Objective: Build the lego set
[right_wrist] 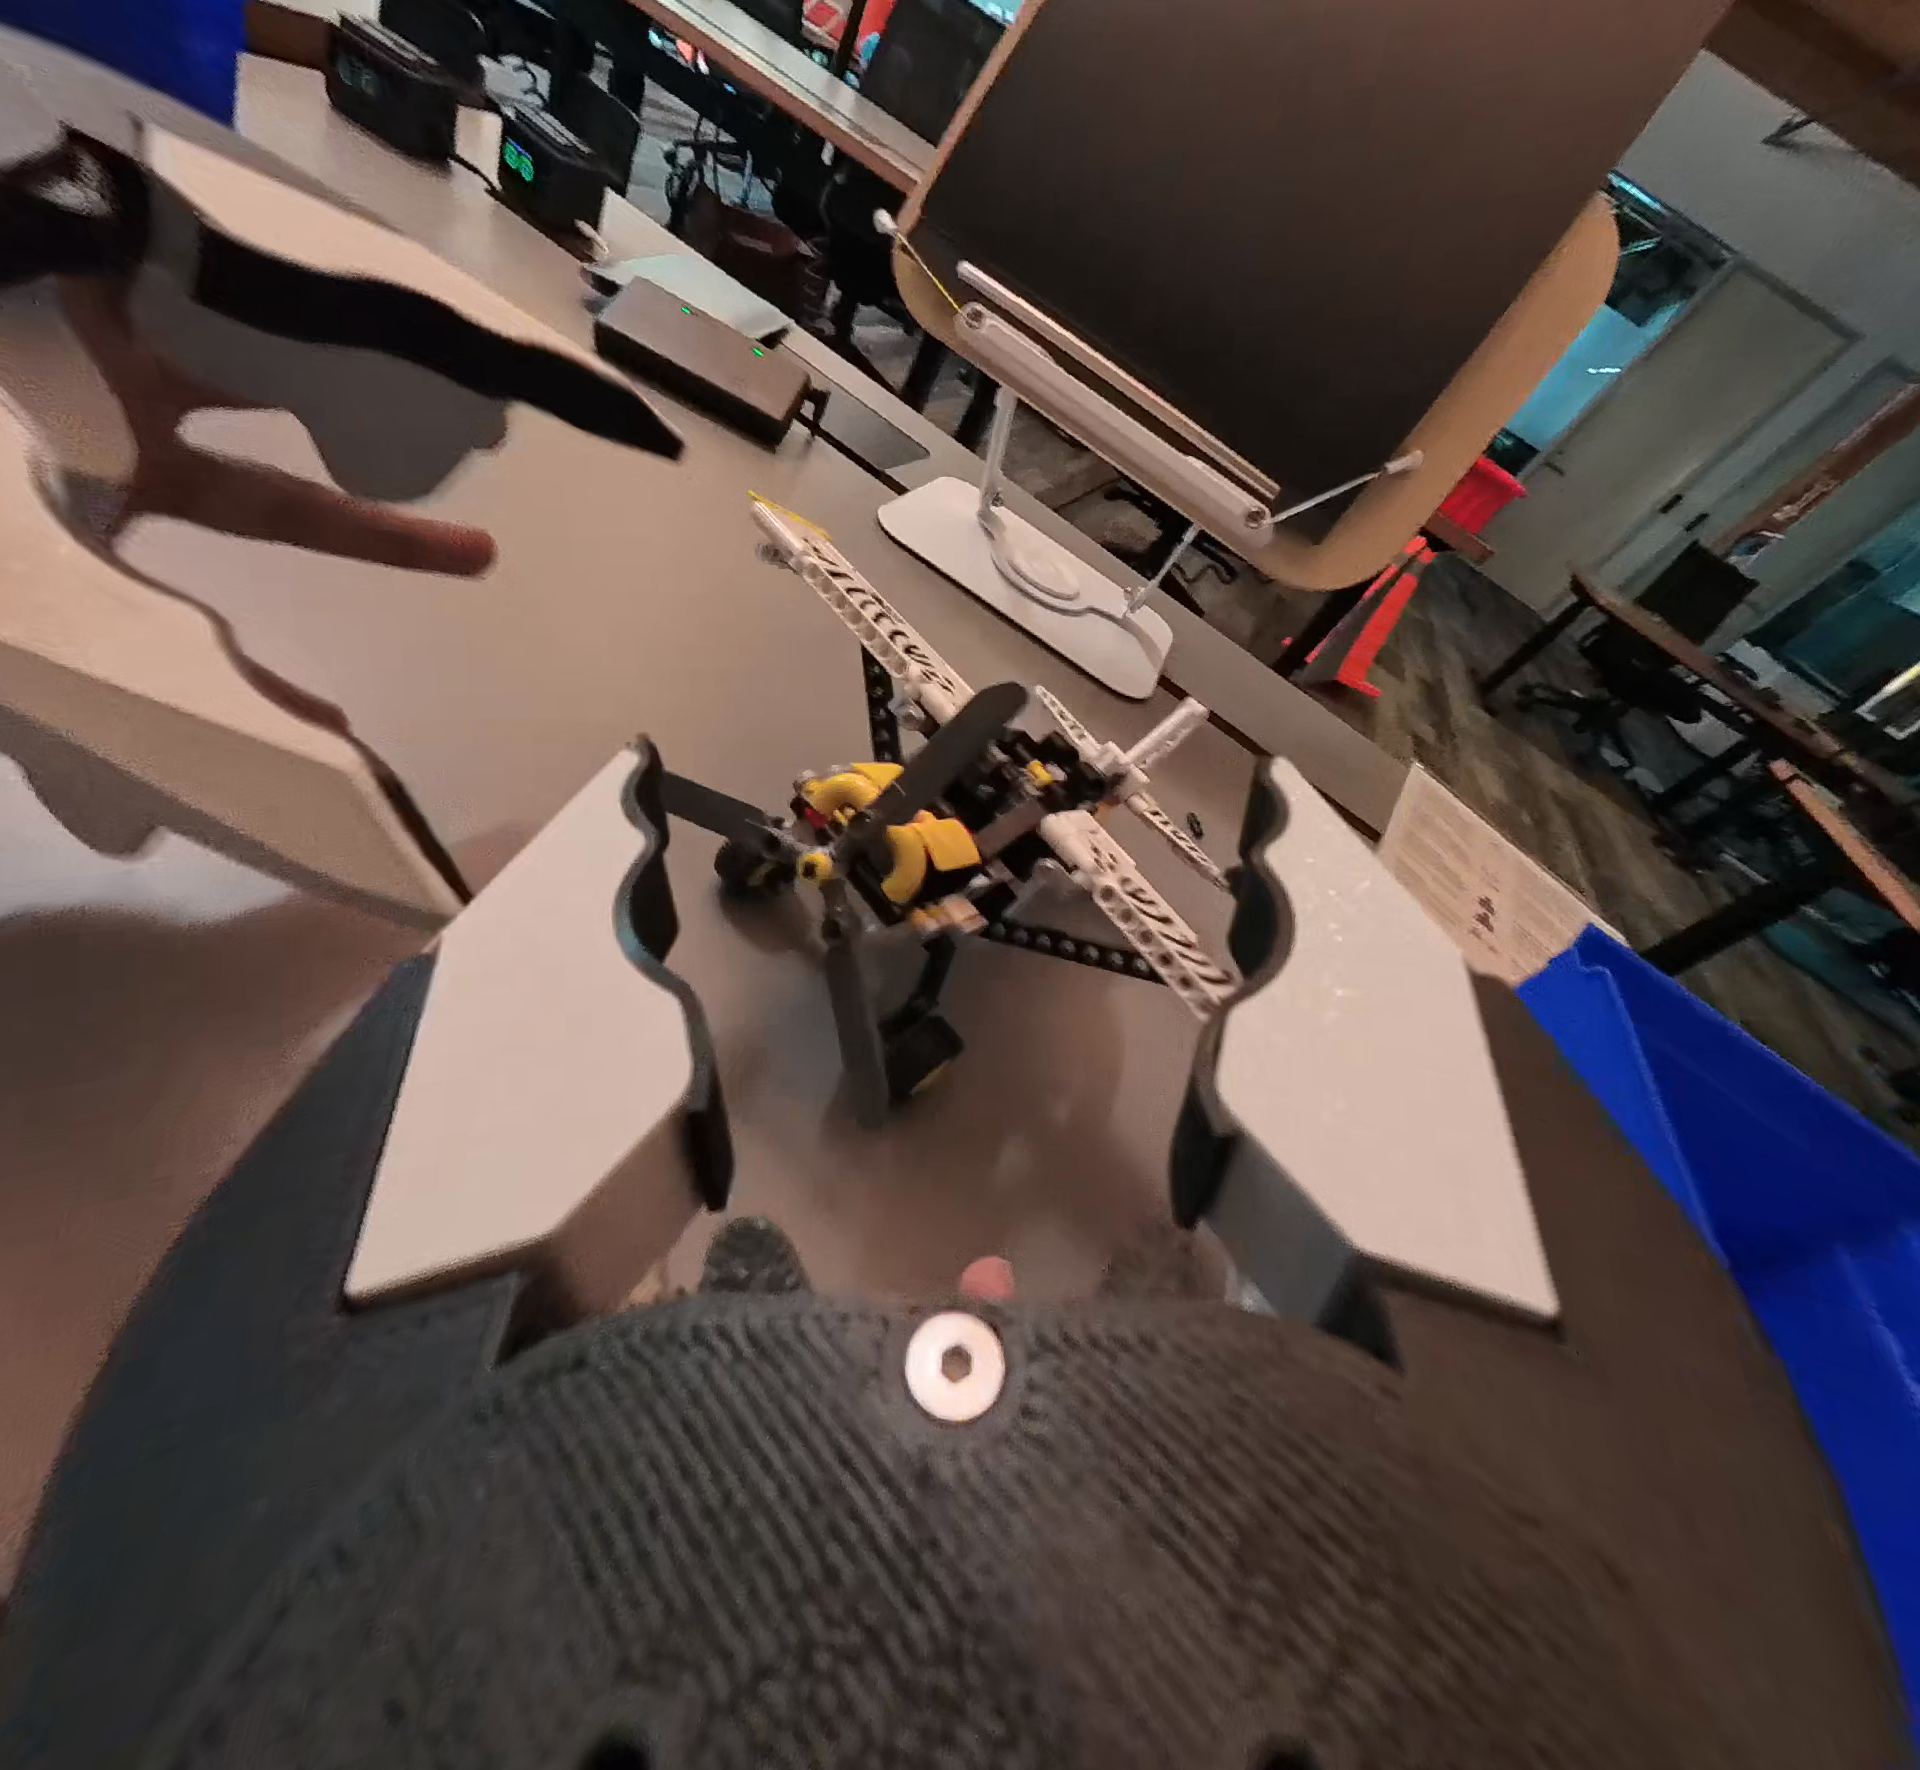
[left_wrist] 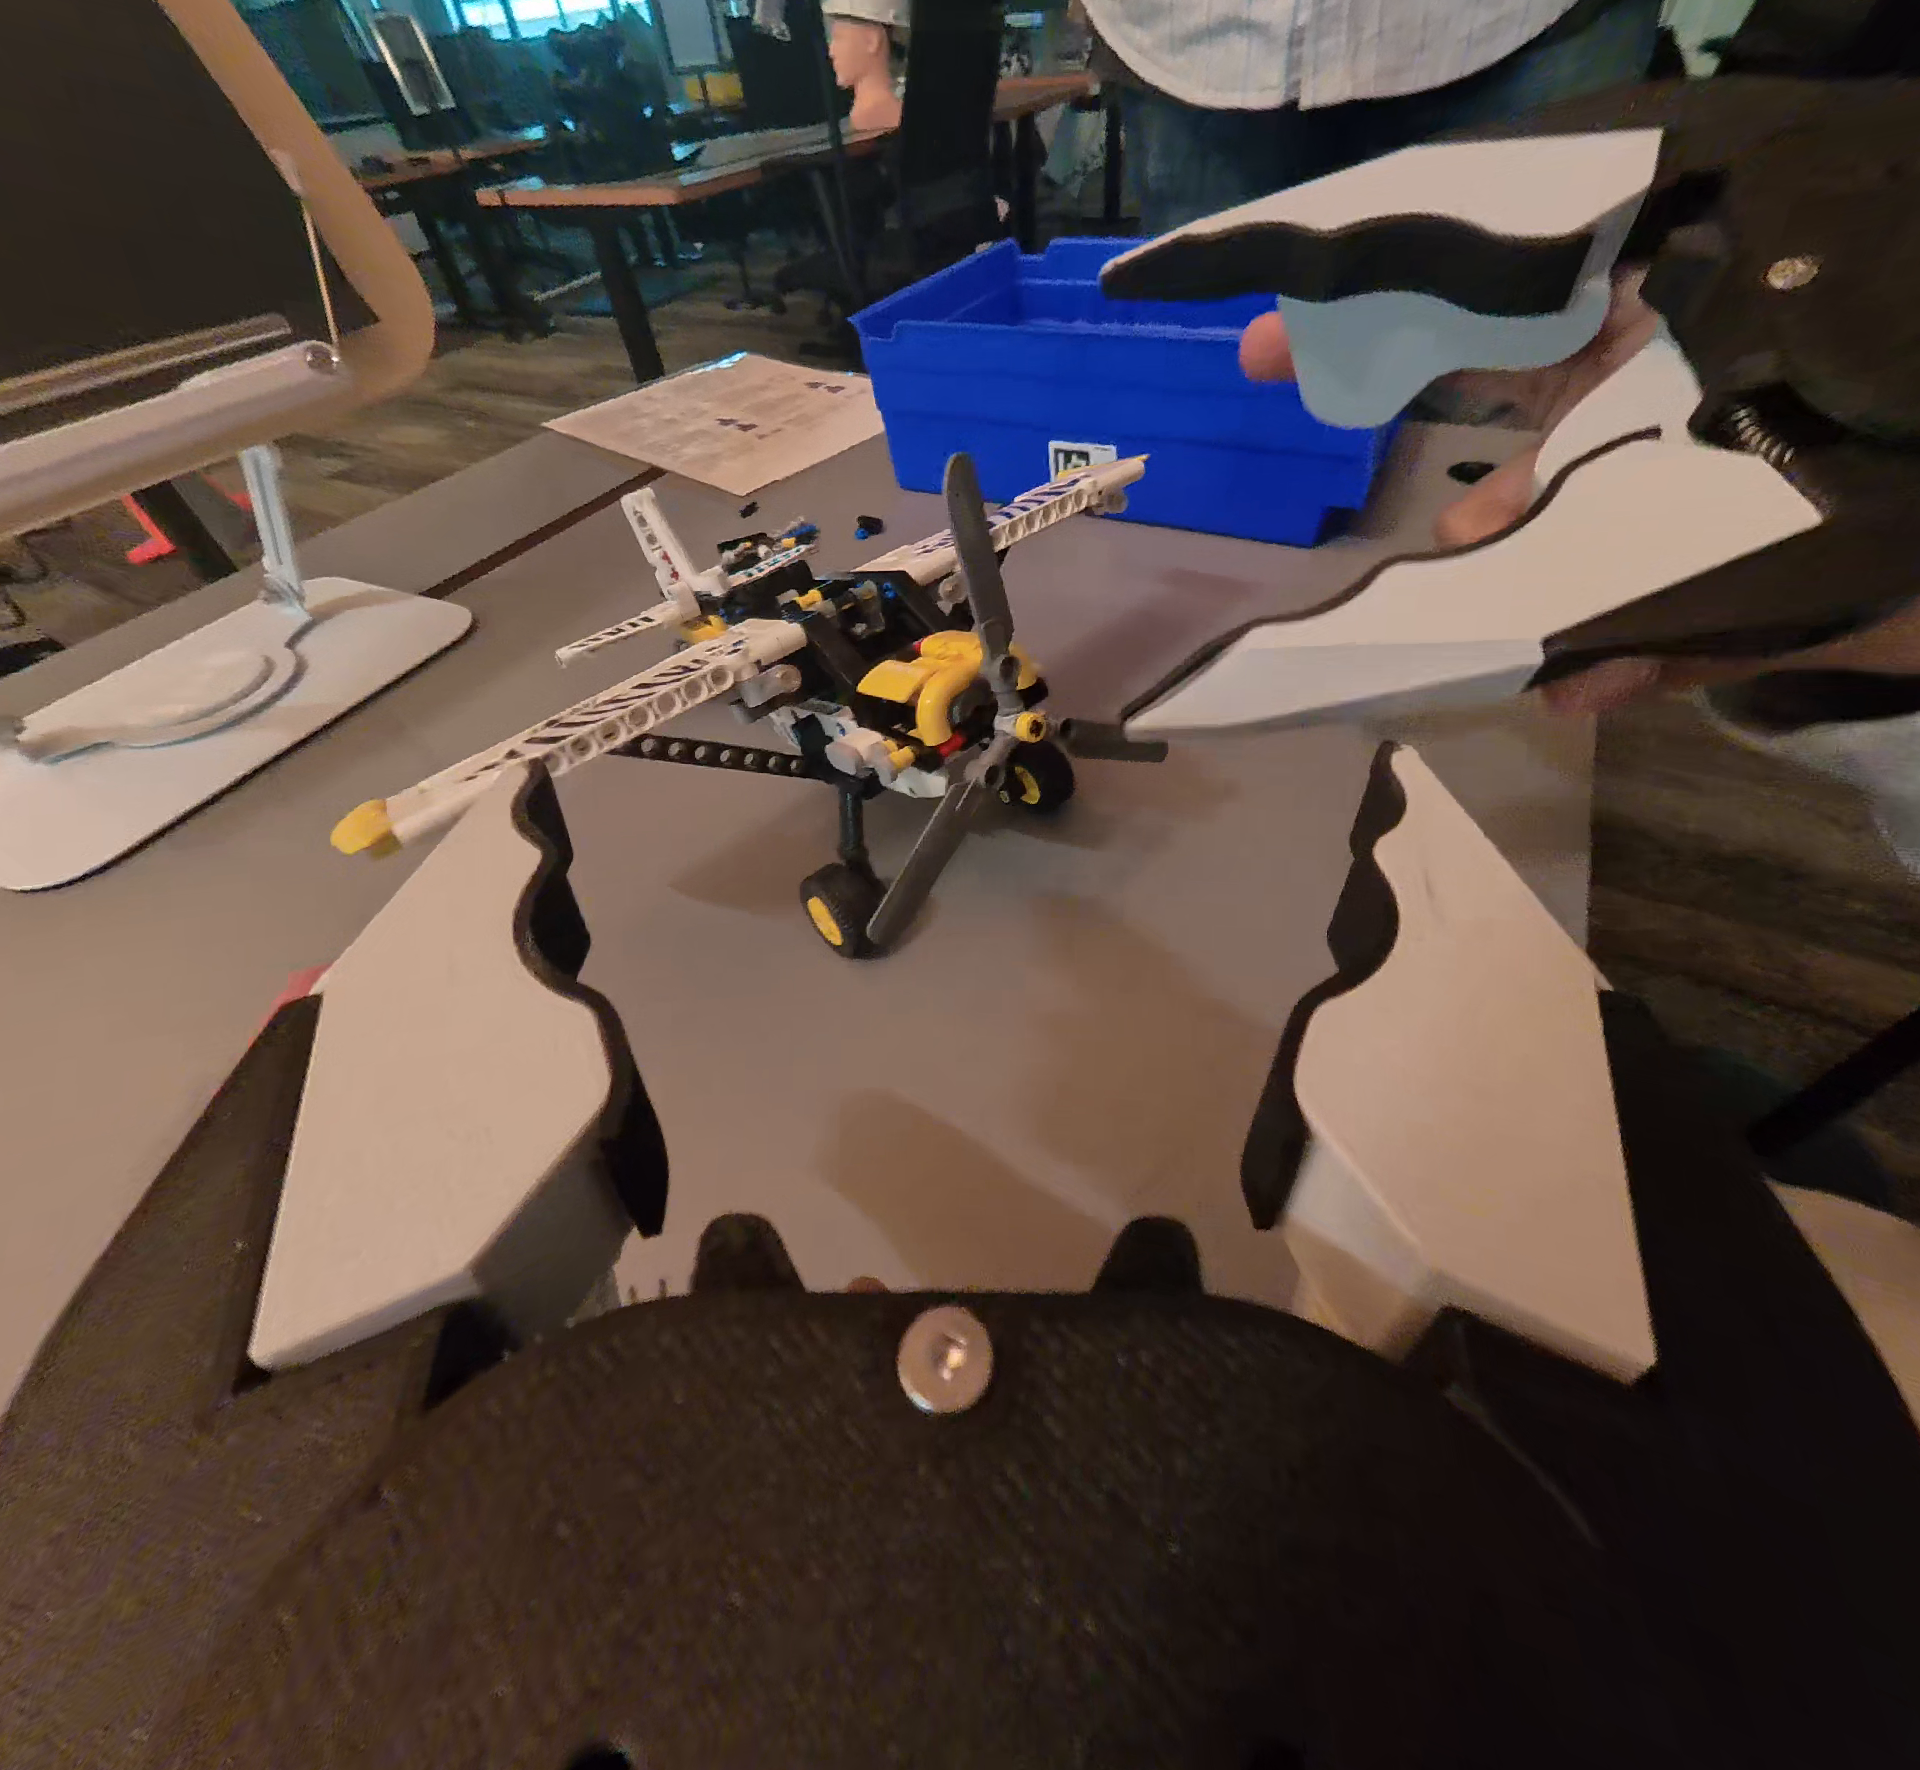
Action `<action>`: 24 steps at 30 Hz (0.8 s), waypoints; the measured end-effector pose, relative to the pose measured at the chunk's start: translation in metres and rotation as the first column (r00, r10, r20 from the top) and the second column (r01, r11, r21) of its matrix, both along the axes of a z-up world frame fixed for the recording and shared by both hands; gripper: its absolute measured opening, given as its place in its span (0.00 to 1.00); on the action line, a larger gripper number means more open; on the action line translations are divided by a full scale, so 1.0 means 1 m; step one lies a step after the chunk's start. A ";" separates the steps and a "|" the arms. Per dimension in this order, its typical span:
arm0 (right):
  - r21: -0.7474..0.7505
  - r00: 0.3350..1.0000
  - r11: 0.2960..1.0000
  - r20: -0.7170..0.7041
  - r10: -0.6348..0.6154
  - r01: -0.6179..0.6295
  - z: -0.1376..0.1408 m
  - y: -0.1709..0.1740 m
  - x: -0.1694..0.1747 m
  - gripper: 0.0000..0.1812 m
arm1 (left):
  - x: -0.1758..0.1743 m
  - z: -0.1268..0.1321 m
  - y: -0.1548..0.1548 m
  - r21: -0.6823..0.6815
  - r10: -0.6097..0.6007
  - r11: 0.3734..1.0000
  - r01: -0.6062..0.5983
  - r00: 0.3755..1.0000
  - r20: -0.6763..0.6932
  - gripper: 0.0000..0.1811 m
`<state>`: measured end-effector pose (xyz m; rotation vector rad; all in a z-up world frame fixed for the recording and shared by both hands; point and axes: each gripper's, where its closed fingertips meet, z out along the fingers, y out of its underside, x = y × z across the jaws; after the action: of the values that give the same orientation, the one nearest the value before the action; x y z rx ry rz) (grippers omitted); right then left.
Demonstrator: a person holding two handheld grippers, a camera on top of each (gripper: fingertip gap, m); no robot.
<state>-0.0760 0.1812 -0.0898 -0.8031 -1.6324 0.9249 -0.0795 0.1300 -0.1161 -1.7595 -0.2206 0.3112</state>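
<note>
Lego plane (left_wrist: 831,671) upright on table (left_wrist: 935,1097)

The lego plane (left_wrist: 831,671) is set on the counter (left_wrist: 935,1097). Behind it, a bin (left_wrist: 1039,390) is placed, with a paper sheet (left_wrist: 727,421) to the bin's left. A stand (left_wrist: 239,671) is found at the plane's left.

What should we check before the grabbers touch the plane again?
1. Left gripper open and empty: ok.
2. Right gripper open and empty: ok.
3. Lego plane standing on its wheels on the grey table: ok.
4. Right gripper clear of the propeller: not ok, one finger tip sits right at a blade.
5. Loose small pieces behind the plane, out of the way: ok.
6. All parts fully pressed in: cannot tell.
</note>
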 end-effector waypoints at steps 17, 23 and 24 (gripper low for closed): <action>-0.009 0.994 0.994 -0.023 -0.107 0.107 0.002 0.038 0.024 0.62 | -0.012 0.019 -0.022 0.051 0.033 0.998 -0.034 0.999 0.014 0.79; -0.008 0.993 0.994 -0.039 -0.112 0.112 0.005 0.038 0.027 0.62 | -0.013 0.019 -0.024 0.048 0.041 0.998 -0.042 0.999 0.013 0.79; -0.007 0.993 0.994 -0.040 -0.114 0.113 0.005 0.038 0.027 0.62 | -0.014 0.018 -0.024 0.048 0.043 0.998 -0.043 0.999 0.013 0.79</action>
<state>-0.0488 0.2188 -0.0850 -0.8660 -1.5337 0.8597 -0.0931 0.1059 -0.0979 -1.7112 -0.2726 0.3243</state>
